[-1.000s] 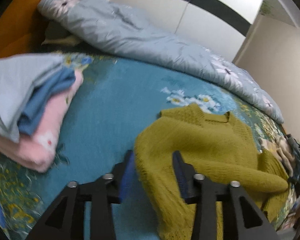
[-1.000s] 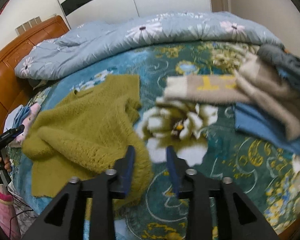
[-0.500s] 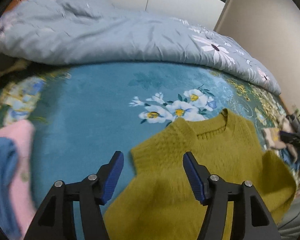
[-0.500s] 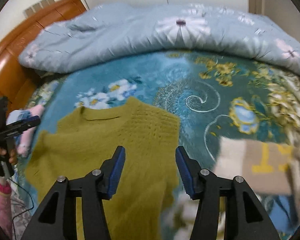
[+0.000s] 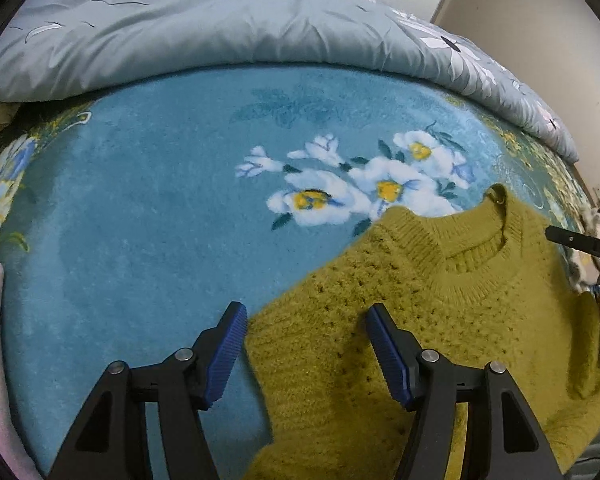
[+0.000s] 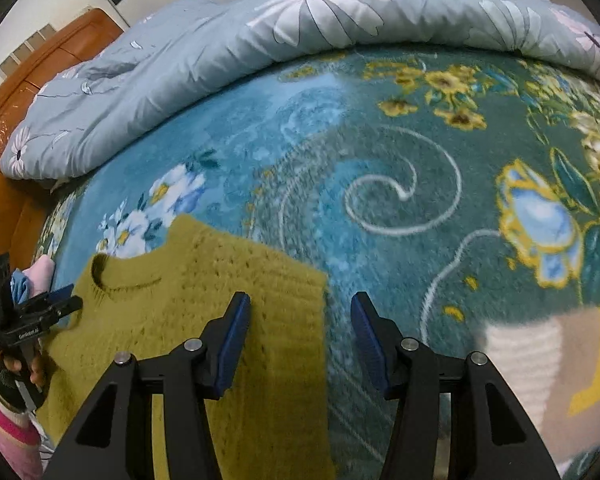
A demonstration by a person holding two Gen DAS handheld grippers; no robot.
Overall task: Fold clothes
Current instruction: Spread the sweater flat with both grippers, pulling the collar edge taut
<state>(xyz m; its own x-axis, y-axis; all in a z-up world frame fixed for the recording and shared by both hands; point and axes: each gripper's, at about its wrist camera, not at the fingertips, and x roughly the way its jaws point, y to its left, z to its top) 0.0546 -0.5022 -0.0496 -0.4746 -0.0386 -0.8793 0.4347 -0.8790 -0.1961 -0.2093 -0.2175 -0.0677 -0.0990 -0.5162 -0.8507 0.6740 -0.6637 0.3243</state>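
Both grippers, left (image 5: 306, 354) and right (image 6: 300, 342), jaws released, straddle the sweater's (image 5: 440, 320) shoulder edges to pinch them for folding.

**Floral bedding fills the frame**

A teal blanket (image 5: 148, 208) printed with white blossoms (image 5: 364, 188) spreads ahead of the tool, a grey-blue daisy-print quilt (image 6: 228, 48) bunched along its far edge; beyond, far left of the right tool, stands an orange wooden headboard (image 6: 4, 128)

Both hand-held grippers (image 5: 304, 354) (image 6: 300, 344) have opened wider, now at the sweater's (image 5: 440, 320) shoulders.
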